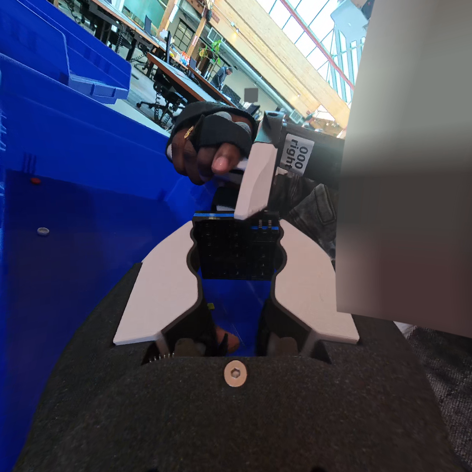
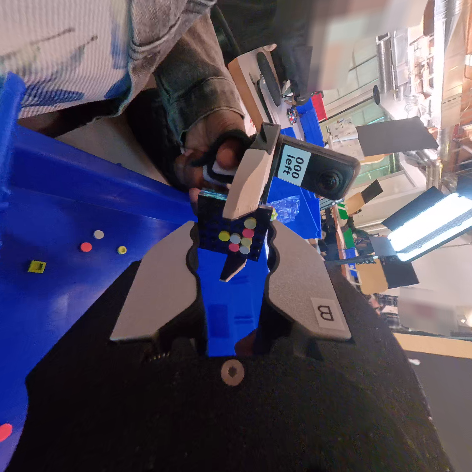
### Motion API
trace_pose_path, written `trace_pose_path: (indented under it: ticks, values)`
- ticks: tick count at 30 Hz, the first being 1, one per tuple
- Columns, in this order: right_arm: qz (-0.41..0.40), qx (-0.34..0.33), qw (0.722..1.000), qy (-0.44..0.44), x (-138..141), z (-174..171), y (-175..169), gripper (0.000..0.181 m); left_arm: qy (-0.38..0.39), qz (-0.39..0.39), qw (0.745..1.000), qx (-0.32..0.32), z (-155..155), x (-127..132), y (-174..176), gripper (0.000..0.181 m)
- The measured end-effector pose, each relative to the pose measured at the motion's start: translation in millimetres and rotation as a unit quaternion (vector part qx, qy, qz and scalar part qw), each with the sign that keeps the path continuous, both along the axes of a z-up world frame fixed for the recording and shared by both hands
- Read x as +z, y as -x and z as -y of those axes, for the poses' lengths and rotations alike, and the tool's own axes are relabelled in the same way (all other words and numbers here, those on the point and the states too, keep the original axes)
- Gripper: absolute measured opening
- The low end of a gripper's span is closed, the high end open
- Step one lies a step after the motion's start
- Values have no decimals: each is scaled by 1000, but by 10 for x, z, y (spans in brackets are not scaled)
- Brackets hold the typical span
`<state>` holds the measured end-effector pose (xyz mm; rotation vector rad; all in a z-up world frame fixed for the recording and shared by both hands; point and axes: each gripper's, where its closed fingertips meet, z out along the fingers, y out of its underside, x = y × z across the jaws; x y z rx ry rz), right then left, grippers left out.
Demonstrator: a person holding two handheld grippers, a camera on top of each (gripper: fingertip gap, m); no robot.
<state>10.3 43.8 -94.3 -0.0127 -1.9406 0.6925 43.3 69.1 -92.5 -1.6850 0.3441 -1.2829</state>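
A black studded plate (image 1: 236,251) is clamped edge-on between the fingers of the left tool (image 1: 236,245), w/ both white fingers (image 1: 163,281) pressed against its side edges. From the left wrist view only the plate's dark underside is seen, w/ a thin blue strip along its far edge. The same plate (image 2: 217,233) is seen in the right wrist view from its studded face, where a cluster of small round studs (image 2: 238,238) in yellow, pink and grey is stuck on it.

The right tool (image 2: 231,242) is positioned around the plate w/ its fingers apart; whether the pads touch the plate's edges can't be told. In the left wrist view, one finger of the right tool (image 1: 255,181) is seen reaching down onto the plate's far edge, held by a hand in a fingerless black glove (image 1: 212,143).

Below and left of the plate a blue bin (image 1: 76,229) is seen. On the bin floor, left of the plate, loose pieces are scattered: a grey disc (image 2: 98,234), a red disc (image 2: 86,247), a yellow round stud (image 2: 121,249) and a yellow square piece (image 2: 37,266). A grey ring (image 1: 43,231) and a red dot (image 1: 35,180) are seen in the left wrist view, also left of the plate.
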Motion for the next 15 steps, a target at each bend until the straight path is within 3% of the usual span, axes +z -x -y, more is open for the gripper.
trace_pose_path:
  ticks: [3,5,8,15]
  values:
    - [9,5,996,91,188,-16,-26,60,7,11,1000,1,18,-18,101,58]
    - [38,19,990,135,209,-30,-66,47,2,8,1000,4,53,-50,146,58]
    - [56,22,992,109,99,7,-69,30,15,18,1000,11,48,-91,156,58]
    - [64,30,991,112,71,43,-68,31,5,37,999,1,23,-38,81,58]
